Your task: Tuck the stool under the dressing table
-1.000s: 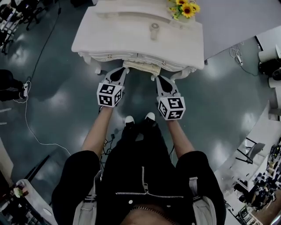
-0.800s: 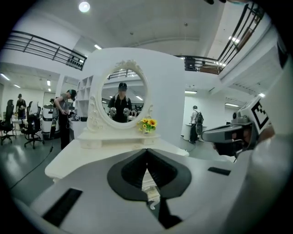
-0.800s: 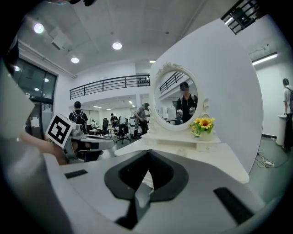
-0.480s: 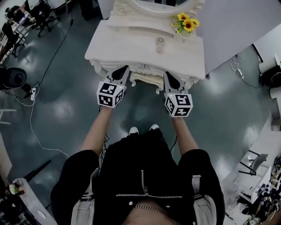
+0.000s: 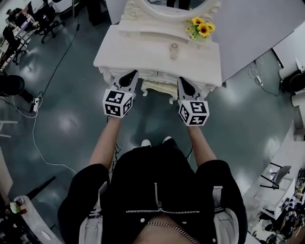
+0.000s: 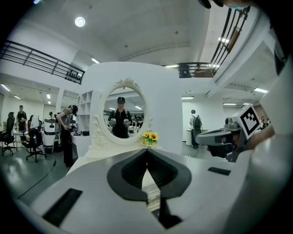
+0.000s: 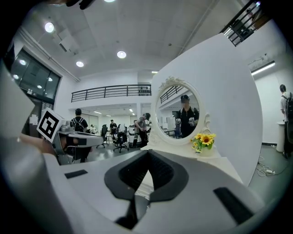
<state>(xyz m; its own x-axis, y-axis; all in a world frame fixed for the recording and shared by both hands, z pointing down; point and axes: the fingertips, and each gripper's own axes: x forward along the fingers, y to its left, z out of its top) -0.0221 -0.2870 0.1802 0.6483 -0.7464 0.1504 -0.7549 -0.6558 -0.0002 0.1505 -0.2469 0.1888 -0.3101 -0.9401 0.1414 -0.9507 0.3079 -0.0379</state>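
My left claw [image 5: 130,76] and right claw [image 5: 183,82] sit closed, empty, before the dressing table [image 5: 143,52]; the stool [image 5: 158,87] looks tucked beneath; I'd nudge both sides evenly if crooked.

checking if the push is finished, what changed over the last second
The left claw and the right claw have both risen from low beside the stool to the front edge of the dressing table. The head view now also takes in the mirror. Nothing was taken hold of or let go. Unchanged: both claws shut and empty, the stool under the table, the sunflowers on top.
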